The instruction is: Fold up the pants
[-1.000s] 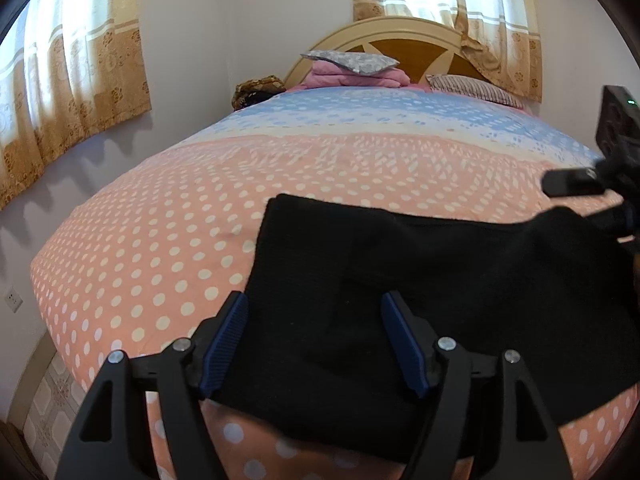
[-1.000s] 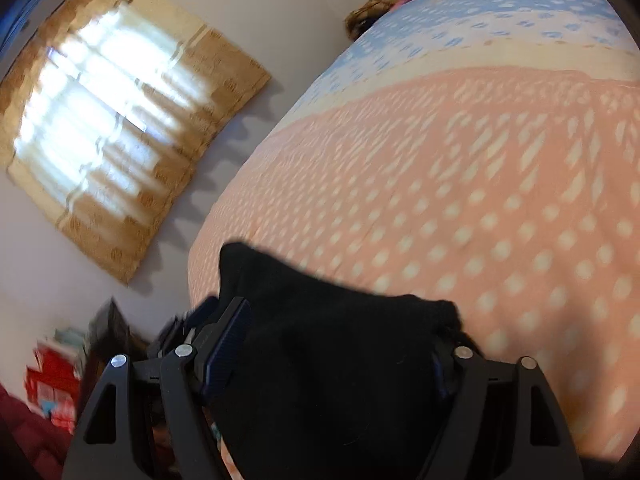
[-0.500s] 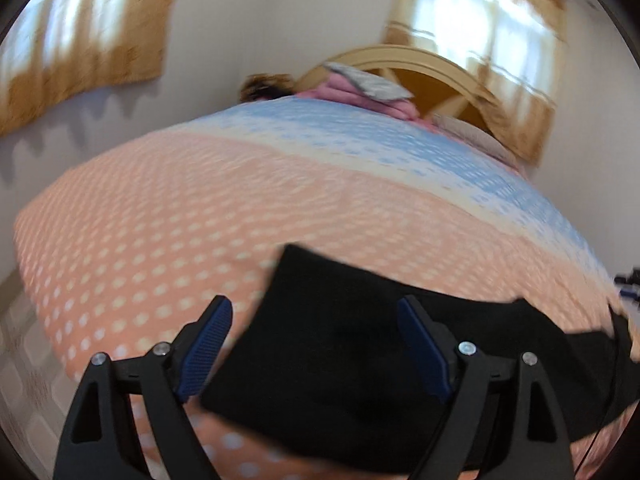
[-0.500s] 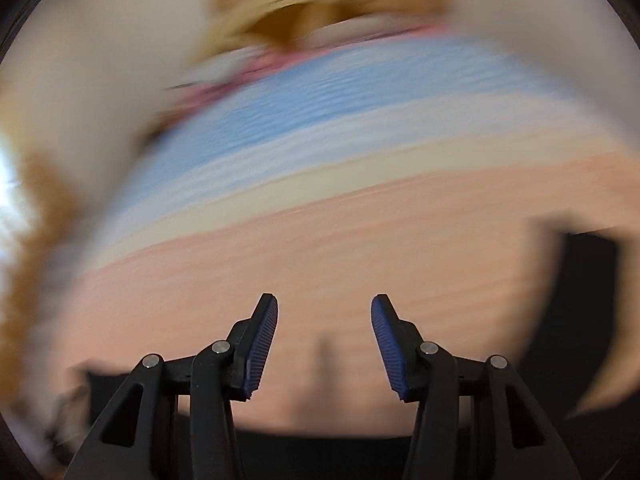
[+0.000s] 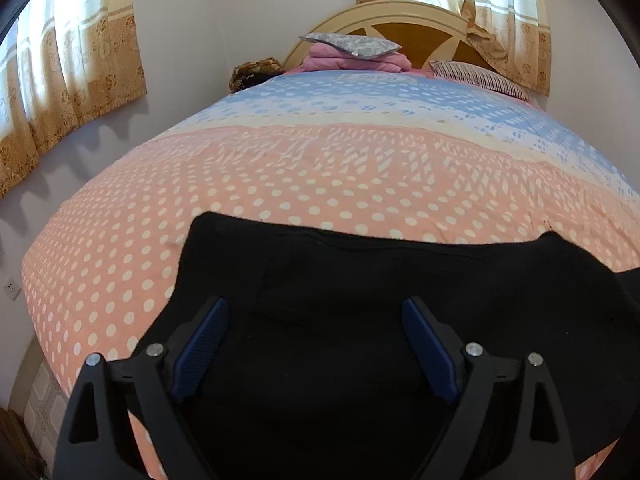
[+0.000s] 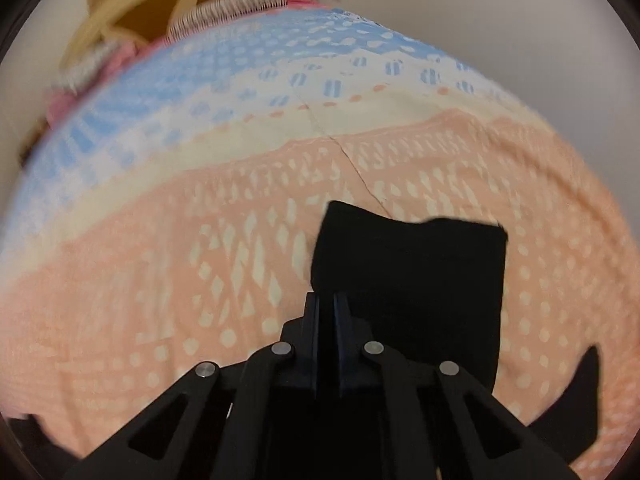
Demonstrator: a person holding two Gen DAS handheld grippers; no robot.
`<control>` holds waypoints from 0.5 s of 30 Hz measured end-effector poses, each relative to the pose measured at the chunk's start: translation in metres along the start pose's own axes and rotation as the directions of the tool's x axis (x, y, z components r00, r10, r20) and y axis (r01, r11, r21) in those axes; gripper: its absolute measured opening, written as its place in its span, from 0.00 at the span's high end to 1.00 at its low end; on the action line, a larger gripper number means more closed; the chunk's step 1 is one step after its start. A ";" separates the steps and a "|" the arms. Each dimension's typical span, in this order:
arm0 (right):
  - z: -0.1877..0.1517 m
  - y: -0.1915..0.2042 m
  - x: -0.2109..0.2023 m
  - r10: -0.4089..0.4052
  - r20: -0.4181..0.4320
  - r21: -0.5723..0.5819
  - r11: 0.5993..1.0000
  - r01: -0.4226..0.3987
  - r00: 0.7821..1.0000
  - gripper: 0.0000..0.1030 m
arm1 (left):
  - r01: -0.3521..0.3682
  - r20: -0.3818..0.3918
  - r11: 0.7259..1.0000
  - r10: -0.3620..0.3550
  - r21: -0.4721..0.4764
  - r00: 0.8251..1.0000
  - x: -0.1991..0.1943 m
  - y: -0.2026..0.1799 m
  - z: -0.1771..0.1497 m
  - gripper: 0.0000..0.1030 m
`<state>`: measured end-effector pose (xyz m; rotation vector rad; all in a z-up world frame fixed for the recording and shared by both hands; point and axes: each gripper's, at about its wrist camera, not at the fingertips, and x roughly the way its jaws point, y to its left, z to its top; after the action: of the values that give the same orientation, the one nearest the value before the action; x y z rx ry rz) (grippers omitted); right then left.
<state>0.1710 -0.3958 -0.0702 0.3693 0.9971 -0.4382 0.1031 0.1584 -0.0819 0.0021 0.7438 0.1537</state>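
Black pants [image 5: 440,272] lie flat across the near part of a bed with a pink dotted cover [image 5: 320,168]. My left gripper [image 5: 316,304] hovers over their left portion, jaws still opening wide, blue pads [image 5: 200,340] clear of the cloth. In the right wrist view a squared end of the pants [image 6: 412,264] rests on the cover. My right gripper [image 6: 326,300] stands at that end's near left corner, its fingers pressed together on the cloth's edge. Another black flap [image 6: 576,392] shows at the lower right.
At the far end a wooden headboard [image 5: 416,36] rises behind a grey pillow [image 5: 352,42] on pink folded bedding [image 5: 360,62] and a striped pillow [image 5: 476,76]. Curtains [image 5: 68,80] hang on the left wall. Beyond the bed's left edge is tiled floor [image 5: 40,392].
My right gripper let go of the pants' left end, swung across the bed to the other end and shut there. The left gripper's jaws spread wider over the cloth.
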 end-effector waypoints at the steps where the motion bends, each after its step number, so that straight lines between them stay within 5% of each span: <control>1: -0.003 -0.010 -0.009 0.053 0.018 0.034 0.998 -0.053 0.998 0.95 | -0.005 0.000 1.000 0.005 0.003 1.000 -0.001 0.000 0.000 0.11; 4: -0.026 -0.042 -0.050 0.210 0.111 0.112 0.969 -0.222 0.971 0.95 | -0.006 -0.005 1.000 0.006 -0.001 1.000 0.001 -0.002 -0.001 0.11; 6: -0.049 -0.069 -0.084 0.305 0.192 0.167 0.926 -0.337 0.933 0.95 | -0.009 -0.008 1.000 0.009 0.002 1.000 0.005 -0.004 0.001 0.10; 10: -0.103 -0.132 -0.128 0.320 0.330 0.268 0.870 -0.413 0.888 0.95 | -0.009 -0.013 1.000 0.009 0.000 1.000 0.009 -0.006 0.003 0.10; 15: -0.164 -0.197 -0.121 0.251 0.317 0.417 0.829 -0.372 0.915 0.95 | -0.015 -0.018 1.000 0.015 -0.001 1.000 0.013 -0.006 0.006 0.07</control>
<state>-0.1049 -0.4612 -0.0657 0.8857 0.5548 -0.4101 0.1174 0.1546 -0.0869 0.0056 0.7615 0.1688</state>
